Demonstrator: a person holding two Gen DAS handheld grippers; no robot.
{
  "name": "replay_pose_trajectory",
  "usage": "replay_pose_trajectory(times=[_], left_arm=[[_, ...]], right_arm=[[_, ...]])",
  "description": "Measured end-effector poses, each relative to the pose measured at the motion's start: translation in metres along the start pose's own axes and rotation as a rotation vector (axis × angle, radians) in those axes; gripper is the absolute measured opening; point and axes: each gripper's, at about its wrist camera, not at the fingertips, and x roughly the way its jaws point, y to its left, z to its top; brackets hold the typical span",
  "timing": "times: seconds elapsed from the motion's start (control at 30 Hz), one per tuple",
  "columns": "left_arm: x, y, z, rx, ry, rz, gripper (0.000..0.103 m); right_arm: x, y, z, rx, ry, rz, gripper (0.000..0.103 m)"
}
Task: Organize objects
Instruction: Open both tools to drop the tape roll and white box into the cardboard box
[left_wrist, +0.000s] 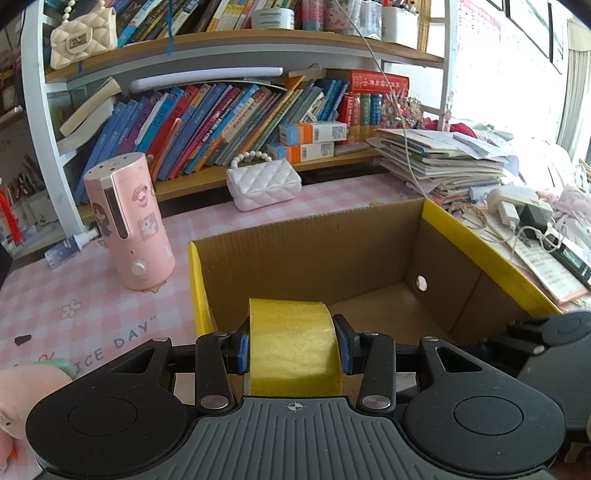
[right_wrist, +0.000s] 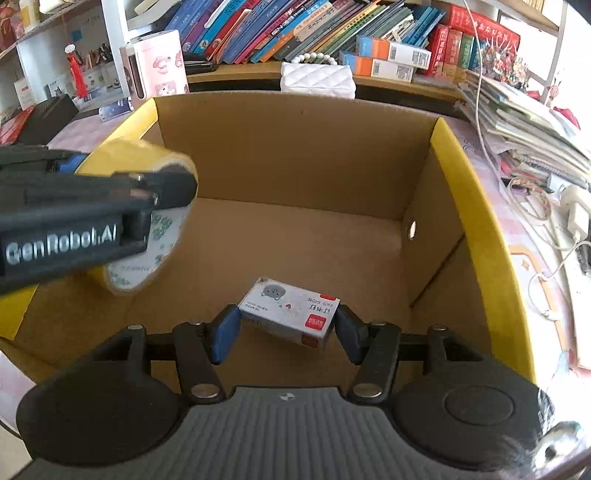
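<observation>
My left gripper (left_wrist: 293, 349) is shut on a roll of yellow tape (left_wrist: 293, 347) and holds it over the near left part of the open cardboard box (left_wrist: 314, 251). In the right wrist view the same roll (right_wrist: 147, 229) hangs above the box floor at the left, with the left gripper's black body across it. My right gripper (right_wrist: 286, 328) is inside the box (right_wrist: 295, 155). Its fingers sit at both ends of a small white and red carton (right_wrist: 290, 312), which is tilted above the box floor.
The box has yellow-taped side rims (right_wrist: 480, 206). A pink cylindrical appliance (left_wrist: 129, 221) and a white quilted purse (left_wrist: 264, 182) stand behind the box on the pink checked table. Bookshelves line the back. A paper stack (left_wrist: 443, 158), chargers and cables lie at the right.
</observation>
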Motion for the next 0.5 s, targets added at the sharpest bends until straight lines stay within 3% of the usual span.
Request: replay_pose_trajectory(times=[0.1,0.5], left_arm=[[-0.009,-0.002,-0.001,-0.005,-0.022,-0.012,0.064],[-0.087,-0.003,-0.003,-0.061,-0.181,-0.044,0.074]], right_arm=[[-0.008,0.0,-0.001,-0.014,-0.036,-0.012,0.067],[-0.07,0.003,-0.018,0.007,-0.257,-0.089,0.068]])
